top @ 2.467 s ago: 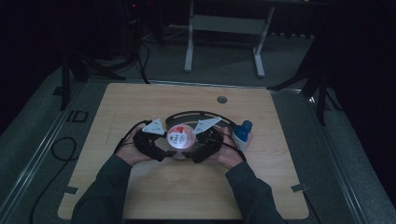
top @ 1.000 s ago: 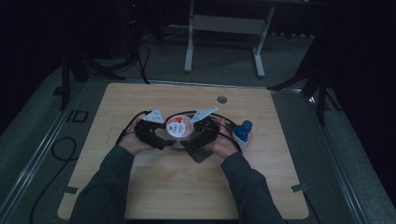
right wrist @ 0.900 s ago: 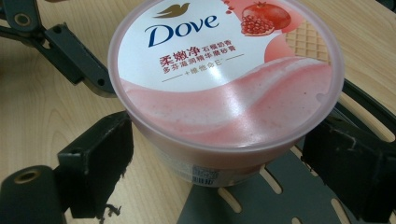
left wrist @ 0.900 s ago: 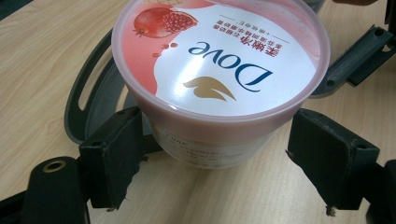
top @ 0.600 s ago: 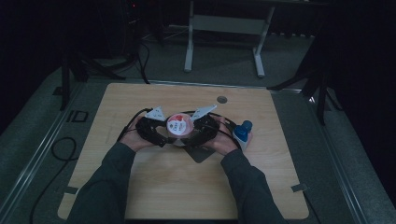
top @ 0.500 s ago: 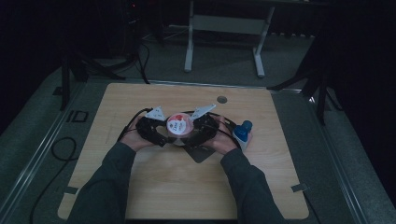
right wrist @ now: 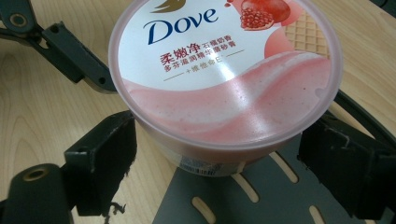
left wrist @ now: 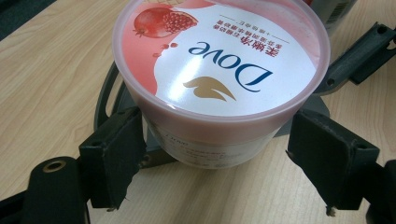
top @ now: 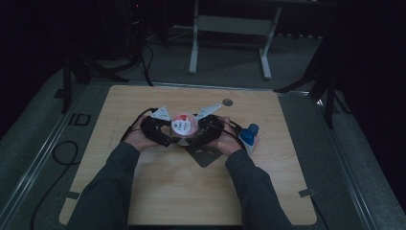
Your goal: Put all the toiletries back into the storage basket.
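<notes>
A round Dove tub (top: 183, 125) with a pink and white lid is at the middle of the table, over the far edge of a dark grey slotted plate (top: 206, 154). My left gripper (top: 168, 130) comes at it from the left and my right gripper (top: 200, 129) from the right. In the left gripper view the tub (left wrist: 219, 79) sits between the two black pads (left wrist: 114, 154), which press its wall under the lid rim. In the right gripper view the tub (right wrist: 224, 79) is likewise clamped between the pads (right wrist: 105, 158), with the slotted plate (right wrist: 252, 196) below it.
A small bottle with a blue cap (top: 249, 136) stands just right of the right hand. The wooden table (top: 191, 196) has a round hole (top: 227, 102) near its far edge. A metal stand's legs (top: 230, 43) are on the floor beyond, and cables (top: 62, 153) lie at the left.
Both hands and the tub have moved away from the person and apparently upward, uncovering more of the slotted plate. In the last half second they have hardly moved.
</notes>
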Demonstrator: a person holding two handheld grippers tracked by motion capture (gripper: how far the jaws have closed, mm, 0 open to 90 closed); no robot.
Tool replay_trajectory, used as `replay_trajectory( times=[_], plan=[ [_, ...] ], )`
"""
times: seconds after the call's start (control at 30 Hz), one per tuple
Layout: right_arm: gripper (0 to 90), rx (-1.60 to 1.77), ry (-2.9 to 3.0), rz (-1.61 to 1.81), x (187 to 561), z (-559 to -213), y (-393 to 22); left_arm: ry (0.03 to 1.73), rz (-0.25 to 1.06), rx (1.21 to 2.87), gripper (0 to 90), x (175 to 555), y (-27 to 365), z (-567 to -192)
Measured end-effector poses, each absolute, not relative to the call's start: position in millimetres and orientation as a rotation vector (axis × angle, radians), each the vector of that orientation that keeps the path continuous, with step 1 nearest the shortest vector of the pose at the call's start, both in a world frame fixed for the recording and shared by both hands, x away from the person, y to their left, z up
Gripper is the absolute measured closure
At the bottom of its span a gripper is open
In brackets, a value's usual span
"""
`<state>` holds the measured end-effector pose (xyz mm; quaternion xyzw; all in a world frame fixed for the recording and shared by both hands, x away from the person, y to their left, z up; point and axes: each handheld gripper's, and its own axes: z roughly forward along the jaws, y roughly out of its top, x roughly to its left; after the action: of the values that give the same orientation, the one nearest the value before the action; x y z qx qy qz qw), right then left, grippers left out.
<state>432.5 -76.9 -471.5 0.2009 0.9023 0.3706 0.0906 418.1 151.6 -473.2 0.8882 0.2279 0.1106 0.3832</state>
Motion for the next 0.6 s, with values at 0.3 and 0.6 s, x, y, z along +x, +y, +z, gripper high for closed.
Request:
replay_trajectory(
  times=[0.3, 0.6],
  plan=[
    [11.6, 0.616, 2.674, 1.090, 439.6, -470.9, -74.2, 0.586, 0.300, 2.271, 18.9, 425.5, 151.4, -472.0],
    [11.6, 0.634, 2.664, 1.070, 447.1, -473.5, -70.7, 0.615, 0.291, 2.248, 18.9, 434.1, 153.6, -478.8]
  ],
)
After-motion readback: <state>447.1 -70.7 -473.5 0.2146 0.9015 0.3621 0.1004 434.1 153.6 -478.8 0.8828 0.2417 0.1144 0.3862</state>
